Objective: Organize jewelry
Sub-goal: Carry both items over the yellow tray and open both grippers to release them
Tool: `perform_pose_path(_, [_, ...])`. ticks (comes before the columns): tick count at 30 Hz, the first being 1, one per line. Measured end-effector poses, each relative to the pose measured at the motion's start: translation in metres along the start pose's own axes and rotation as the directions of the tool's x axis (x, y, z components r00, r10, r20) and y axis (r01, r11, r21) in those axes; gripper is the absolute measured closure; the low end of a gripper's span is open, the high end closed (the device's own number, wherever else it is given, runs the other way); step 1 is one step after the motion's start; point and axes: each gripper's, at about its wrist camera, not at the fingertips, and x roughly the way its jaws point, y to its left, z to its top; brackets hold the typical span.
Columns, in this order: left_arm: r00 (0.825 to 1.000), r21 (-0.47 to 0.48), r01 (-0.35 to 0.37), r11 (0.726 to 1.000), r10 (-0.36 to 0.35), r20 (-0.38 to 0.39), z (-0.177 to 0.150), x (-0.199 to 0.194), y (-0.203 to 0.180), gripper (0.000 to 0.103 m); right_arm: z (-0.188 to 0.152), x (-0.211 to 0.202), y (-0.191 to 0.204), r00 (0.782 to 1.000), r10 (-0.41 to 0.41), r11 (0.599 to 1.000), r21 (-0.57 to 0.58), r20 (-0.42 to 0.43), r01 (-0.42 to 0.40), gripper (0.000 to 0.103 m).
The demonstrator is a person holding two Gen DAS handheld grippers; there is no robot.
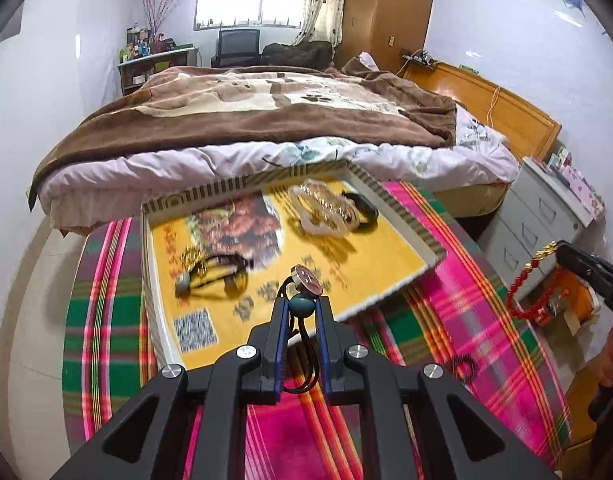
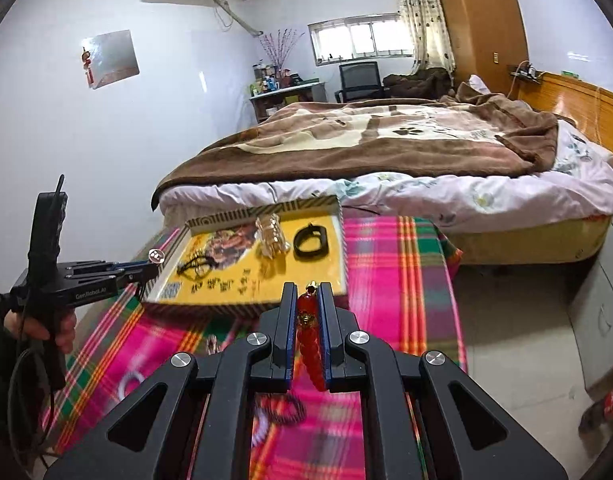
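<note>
My left gripper (image 1: 301, 304) is shut on a black cord necklace (image 1: 302, 300) with a teal bead and a round copper pendant, held just above the near edge of the yellow tray (image 1: 386, 268). It also shows in the right wrist view (image 2: 148, 266). My right gripper (image 2: 309, 300) is shut on a red bead bracelet (image 2: 308, 332) with gold charms, held above the plaid cloth in front of the tray (image 2: 242, 300). The bracelet also shows in the left wrist view (image 1: 526, 284). In the tray lie a gold and clear chain bundle (image 1: 326, 208), a black band (image 1: 364, 210) and a black cord piece (image 1: 214, 270).
The tray rests on a table covered by a pink and green plaid cloth (image 1: 446, 300). A dark bead bracelet (image 2: 284, 408) lies on the cloth near me. A bed (image 1: 266, 120) stands just behind the table. Grey drawers (image 1: 534, 216) stand at the right.
</note>
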Motion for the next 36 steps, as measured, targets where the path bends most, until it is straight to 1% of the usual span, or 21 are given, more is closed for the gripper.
perform_pose_path(3, [1.0,-0.004,0.006,1.0,-0.006,-0.003,0.013,0.012,0.006,0.09,0.013,0.021,0.003,1.0,0.018,1.0,-0.003,-0.009,-0.018,0.093])
perform_pose_path(10, [0.999,-0.017,0.018,1.0,-0.019,-0.037,0.034,0.054,0.019,0.09,0.039,0.077,0.007,1.0,0.008,0.998,-0.058,-0.03,-0.009,0.093])
perform_pose_path(15, [0.997,-0.037,0.022,0.999,-0.025,-0.075,0.045,0.09,0.031,0.09,0.046,0.117,0.005,0.997,-0.006,0.997,-0.075,-0.077,0.0,0.093])
perform_pose_path(20, [0.993,-0.048,0.009,0.999,-0.014,-0.118,0.045,0.121,0.043,0.09,0.036,0.15,0.009,0.989,-0.007,0.994,-0.11,-0.147,-0.009,0.093])
perform_pose_path(26, [0.988,-0.065,0.014,0.998,-0.024,-0.155,0.041,0.146,0.05,0.09,0.019,0.171,0.023,0.979,0.024,0.987,-0.15,-0.203,-0.055,0.093])
perform_pose_path(28, [0.986,-0.058,0.015,0.998,-0.025,-0.165,0.04,0.152,0.048,0.09,0.015,0.176,0.029,0.974,0.029,0.985,-0.161,-0.223,-0.066,0.093])
perform_pose_path(32, [0.987,-0.045,0.021,0.999,-0.028,-0.16,0.041,0.155,0.043,0.09,0.008,0.183,0.039,0.967,0.033,0.977,-0.194,-0.251,-0.084,0.093])
perform_pose_path(36, [0.987,-0.041,0.021,0.999,-0.028,-0.161,0.044,0.157,0.039,0.09,0.006,0.189,0.042,0.961,0.044,0.976,-0.194,-0.272,-0.1,0.093])
